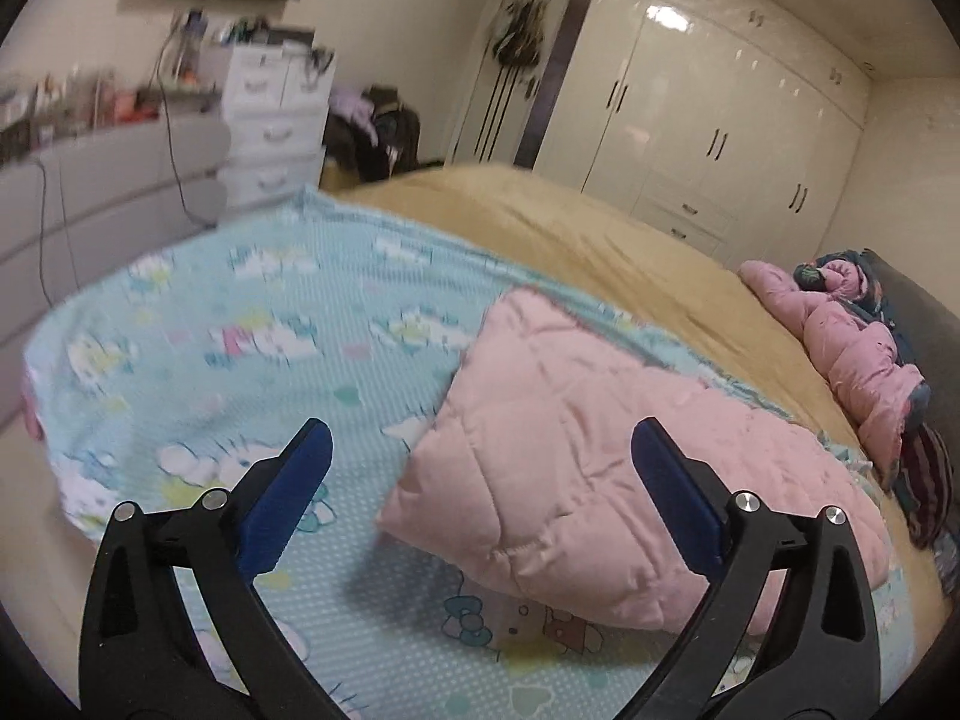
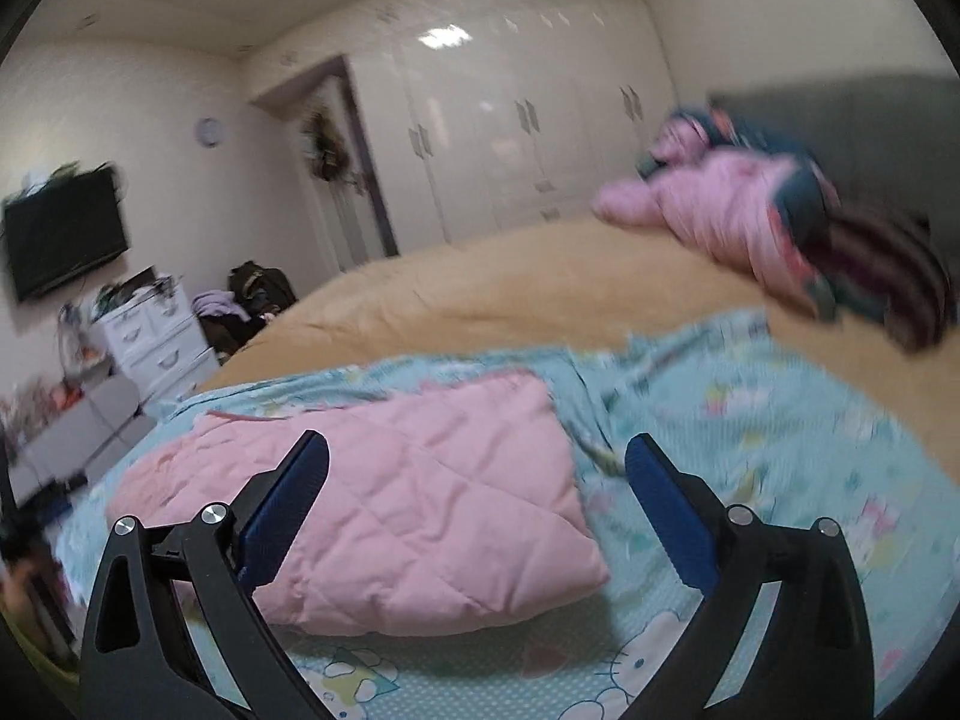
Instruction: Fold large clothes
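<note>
Folded pink quilted garment (image 1: 576, 480), both hand-held grippers — spread wide.

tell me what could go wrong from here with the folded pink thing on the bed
1. The folded pink quilted garment is puffy and nothing holds it: both the left tool and the right tool are open and clear of it, so the fold may spring open.
2. It lies on a loose cartoon-print sheet; tugging that sheet could shift or undo it.
3. The unfolded clothes pile lies near the far bed edge, so reaching over might brush the folded piece.
</note>
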Demonstrator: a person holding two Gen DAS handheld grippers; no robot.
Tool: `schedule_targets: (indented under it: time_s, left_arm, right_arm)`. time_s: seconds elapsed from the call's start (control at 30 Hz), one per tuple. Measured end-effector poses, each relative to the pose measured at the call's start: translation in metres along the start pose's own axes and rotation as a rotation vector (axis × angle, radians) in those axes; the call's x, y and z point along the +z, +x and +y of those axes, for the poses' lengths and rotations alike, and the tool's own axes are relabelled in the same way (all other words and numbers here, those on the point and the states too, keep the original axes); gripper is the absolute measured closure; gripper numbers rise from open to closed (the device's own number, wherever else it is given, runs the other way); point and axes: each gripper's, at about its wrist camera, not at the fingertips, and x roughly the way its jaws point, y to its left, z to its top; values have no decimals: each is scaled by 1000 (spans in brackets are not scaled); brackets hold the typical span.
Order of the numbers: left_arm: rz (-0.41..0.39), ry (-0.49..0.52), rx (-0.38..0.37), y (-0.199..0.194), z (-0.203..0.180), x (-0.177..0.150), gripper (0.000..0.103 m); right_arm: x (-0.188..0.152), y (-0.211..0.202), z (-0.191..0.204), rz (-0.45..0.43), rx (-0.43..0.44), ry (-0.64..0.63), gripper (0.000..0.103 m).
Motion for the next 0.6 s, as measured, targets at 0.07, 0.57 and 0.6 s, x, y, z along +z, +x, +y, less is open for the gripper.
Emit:
schedule_targets:
  time_s: [0.07,0.57,0.6]
  left_arm:
    - [-29,22,-13,-16,-7,4,9]
    - [-63,128,-83,-80,-50,-49,9]
    - [-51,133,-88,-82,-55,-54,9]
  right_arm:
    - [-1,-15,14,-31,22,-49,4]
    - [-53,-59,66,-10,141,-44,4]
    - [-59,-61,68,1,147,-34,4]
